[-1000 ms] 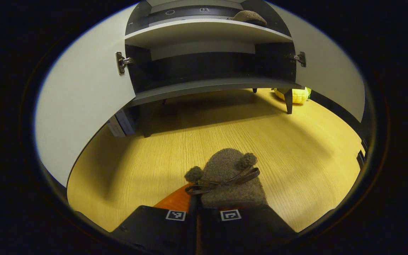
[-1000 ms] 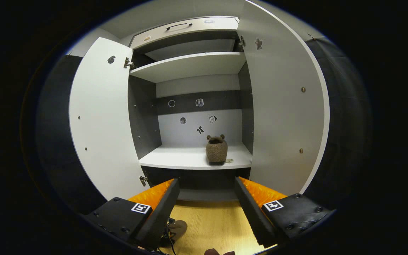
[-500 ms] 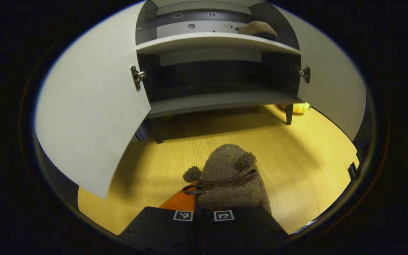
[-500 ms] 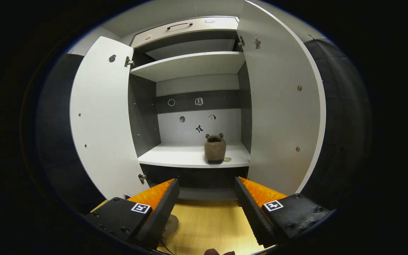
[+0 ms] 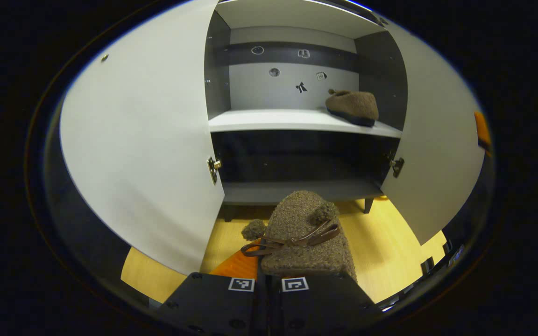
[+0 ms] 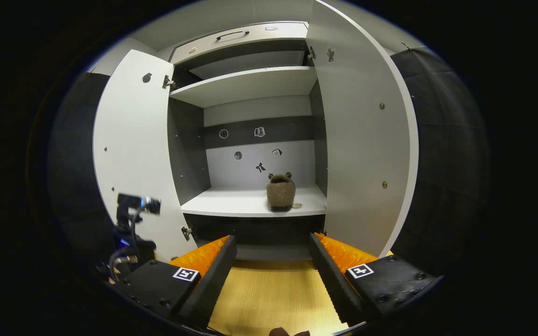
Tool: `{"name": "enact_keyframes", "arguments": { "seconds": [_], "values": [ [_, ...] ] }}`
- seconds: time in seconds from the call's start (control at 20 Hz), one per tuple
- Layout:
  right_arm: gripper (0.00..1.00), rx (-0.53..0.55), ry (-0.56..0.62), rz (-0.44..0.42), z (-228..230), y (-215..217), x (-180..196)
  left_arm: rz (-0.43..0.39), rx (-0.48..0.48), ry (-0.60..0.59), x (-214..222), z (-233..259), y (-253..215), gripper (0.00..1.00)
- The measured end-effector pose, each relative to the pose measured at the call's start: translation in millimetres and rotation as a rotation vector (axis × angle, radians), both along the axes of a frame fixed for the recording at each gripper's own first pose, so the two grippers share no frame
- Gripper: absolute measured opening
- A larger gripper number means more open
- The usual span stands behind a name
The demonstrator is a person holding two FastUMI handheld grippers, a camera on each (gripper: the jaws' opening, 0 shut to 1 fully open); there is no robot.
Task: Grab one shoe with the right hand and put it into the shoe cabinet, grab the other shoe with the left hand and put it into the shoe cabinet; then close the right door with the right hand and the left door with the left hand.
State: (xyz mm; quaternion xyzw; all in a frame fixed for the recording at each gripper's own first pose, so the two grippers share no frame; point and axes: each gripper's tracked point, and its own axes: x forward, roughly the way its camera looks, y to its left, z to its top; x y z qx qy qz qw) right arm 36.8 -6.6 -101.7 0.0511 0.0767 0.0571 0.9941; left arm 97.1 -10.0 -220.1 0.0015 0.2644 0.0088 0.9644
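Open cabinet (image 5: 297,121) — slipper (image 5: 304,233) in left claw (image 5: 269,280)

Nubbly brown fleece slipper (image 5: 304,233) with a smooth, perhaps leather, bow (image 5: 292,240), matt white laminate cabinet doors (image 5: 143,149), shiny metal hinge (image 5: 213,165), pale wood-grain floor (image 6: 273,298), ridged orange plastic on matt black gripper fingers (image 6: 203,259)

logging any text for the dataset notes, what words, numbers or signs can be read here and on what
No words read clearly.
Stickers on the cabinet's back wall: small pictures, one maybe a number, too small to read.
Square coded markers on the left gripper and right gripper: patterns, not text.
Sticker on the right door: a picture, no text.
The shoes, one on the shelf and one held: no label seen.
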Motion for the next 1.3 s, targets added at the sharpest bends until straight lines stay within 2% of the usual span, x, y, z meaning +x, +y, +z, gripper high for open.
{"name": "enact_keyframes", "arguments": {
  "seconds": [0.1,0.35,0.65,0.8,0.95,1.15,1.3],
  "values": [
    [0.99,0.004,-0.007,-0.009,1,-5,-4,0.022,0.018,-0.032,16,36,4,0.07],
    [1.00,-0.001,-0.065,-0.046,18,-20,-17,0.044,-0.010,-0.107,64,115,4,0.07],
    [0.99,0.028,-0.092,-0.069,43,-39,-39,0.033,-0.010,-0.153,144,182,-3,0.07],
    [0.99,0.022,-0.109,-0.086,47,-52,-44,0.027,-0.033,-0.121,185,192,-10,0.07],
    [0.99,0.014,-0.128,-0.099,52,-63,-51,0.065,0.056,-0.101,232,199,4,0.07],
    [0.99,-0.033,-0.147,-0.097,52,-71,-54,0.089,0.055,-0.049,284,179,0,0.07],
    [0.99,-0.022,-0.139,-0.094,51,-74,-52,0.111,0.055,-0.012,310,152,-3,0.07]
  ]
}}
